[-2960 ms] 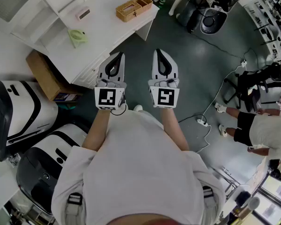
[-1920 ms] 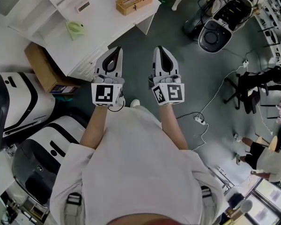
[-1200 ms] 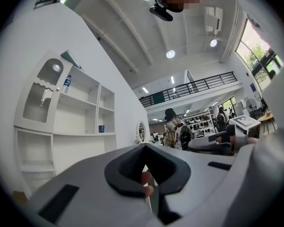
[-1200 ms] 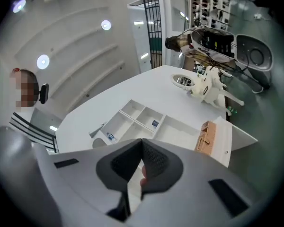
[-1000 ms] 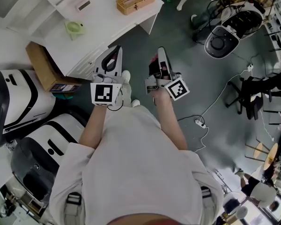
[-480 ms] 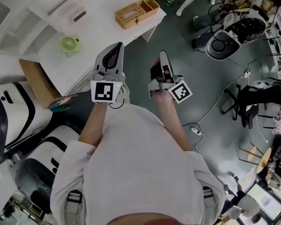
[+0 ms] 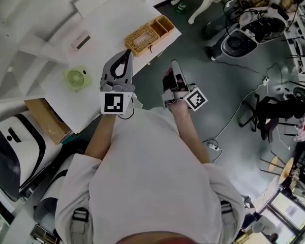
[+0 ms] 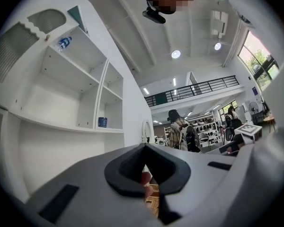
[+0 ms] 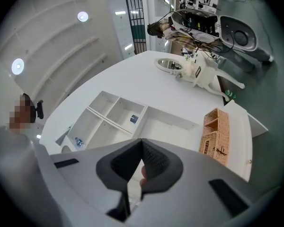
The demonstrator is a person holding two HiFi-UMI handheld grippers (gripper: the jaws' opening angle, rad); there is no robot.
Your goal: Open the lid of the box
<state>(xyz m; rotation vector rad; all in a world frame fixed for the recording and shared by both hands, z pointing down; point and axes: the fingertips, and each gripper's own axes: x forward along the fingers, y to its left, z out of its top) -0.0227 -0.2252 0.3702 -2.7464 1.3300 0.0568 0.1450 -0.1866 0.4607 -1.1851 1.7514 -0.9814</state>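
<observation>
A wicker box (image 7: 147,35) stands near the corner of a white table (image 7: 104,65), its lid down and a smaller open compartment at its far end. In the right gripper view the wicker box (image 9: 216,137) lies at the right, far beyond the jaws. My left gripper (image 7: 125,53) is shut and empty, its tips over the table edge just short of the box. In its own view the left gripper (image 8: 144,147) points up at white shelves. My right gripper (image 7: 173,65) is shut and empty, rolled on its side, over the floor right of the table. The right gripper (image 9: 141,141) has its tips together.
A green fan (image 7: 74,78) and a small pink case (image 7: 82,40) sit on the table. A cardboard box (image 7: 44,120) and a white machine (image 7: 10,146) stand at the left. A cable with a power strip (image 7: 212,145) and chairs (image 7: 237,38) occupy the floor at the right.
The person has stepped toward the table, so the wicker box is closer to the left gripper. The right gripper has rolled onto its side. Both stay shut.
</observation>
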